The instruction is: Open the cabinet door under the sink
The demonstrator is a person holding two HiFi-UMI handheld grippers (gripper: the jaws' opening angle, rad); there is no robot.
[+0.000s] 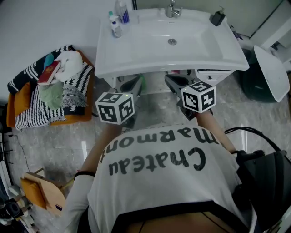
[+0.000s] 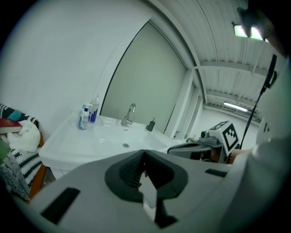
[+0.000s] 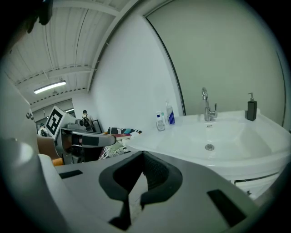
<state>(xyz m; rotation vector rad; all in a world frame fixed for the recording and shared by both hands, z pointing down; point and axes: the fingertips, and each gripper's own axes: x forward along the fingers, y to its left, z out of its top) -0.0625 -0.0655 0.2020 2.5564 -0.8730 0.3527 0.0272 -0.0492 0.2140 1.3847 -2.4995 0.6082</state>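
The cabinet (image 1: 212,74) sits under the sink (image 1: 136,50), and the basin overhang hides nearly all of it. In the head view only a white sliver shows below the front rim, right of centre. The right gripper view shows a bit of its white front with a dark seam at the lower right (image 3: 254,181). Whether the door is ajar cannot be told.

The basin holds nothing but its drain (image 1: 172,41). On the sink's rim stand the faucet (image 1: 172,9) at top centre, two bottles (image 1: 119,17) at the upper left corner and a dark soap dispenser (image 1: 217,18) at the upper right.

Both grippers hang just in front of the basin's lower edge, side by side. The left gripper (image 1: 132,85) has its fingers clenched on nothing, and the left gripper view shows them meeting at the tip (image 2: 144,154). The right gripper (image 1: 175,83) is likewise clenched and empty (image 3: 142,155).

At the left of the head view an orange chair (image 1: 11,113) carries a heap of striped knitwear (image 1: 72,93). On the heap lie a white soft item (image 1: 69,63) and a red book (image 1: 49,73). At the right edge a white oval lid (image 1: 272,73) leans over a dark bin (image 1: 252,79).

Only the head view shows the marbled floor (image 1: 54,141) and the person's printed shirt (image 1: 159,182). Only the gripper views show the grey wall panel (image 2: 145,86) behind the faucet and the ceiling lights (image 2: 248,31).
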